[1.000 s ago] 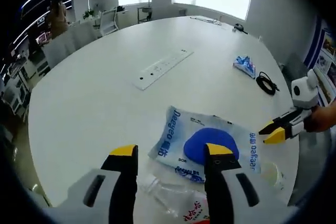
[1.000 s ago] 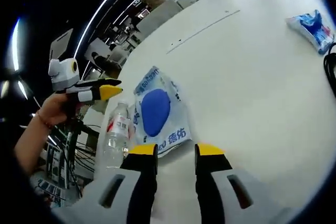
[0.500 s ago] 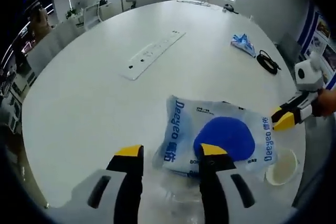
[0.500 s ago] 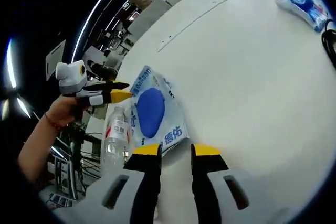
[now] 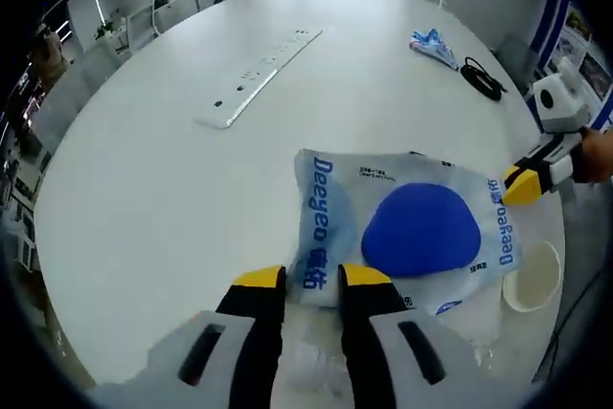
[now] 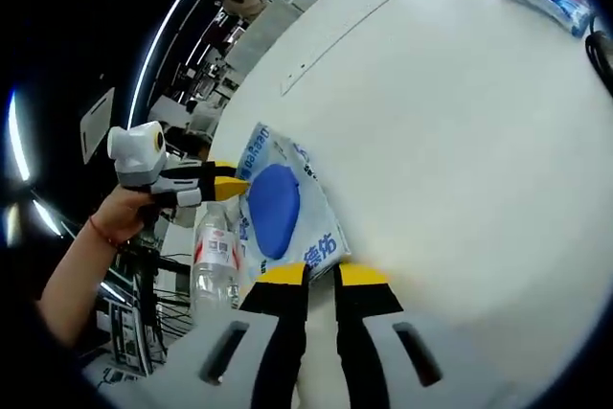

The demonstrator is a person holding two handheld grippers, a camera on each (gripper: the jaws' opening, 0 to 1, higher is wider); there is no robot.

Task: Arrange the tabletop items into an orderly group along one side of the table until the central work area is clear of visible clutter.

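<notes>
Left gripper (image 5: pixel 311 277), jaws narrow, tips at the bag (image 5: pixel 407 234) edge at 6 o'clock; grip unclear. Right gripper (image 6: pixel 321 275) narrow, holding nothing. Bottle (image 6: pixel 215 258) beside bag.

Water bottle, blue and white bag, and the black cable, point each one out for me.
water bottle (image 6: pixel 215 258), right gripper view, on its red and white label.
blue and white bag (image 5: pixel 420 230), left gripper view, on the blue oval at its middle.
black cable (image 5: pixel 482 78), left gripper view, on the coiled loop.

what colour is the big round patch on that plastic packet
Solid blue, on the white and pale blue packet; the left gripper view shows it best.
</notes>
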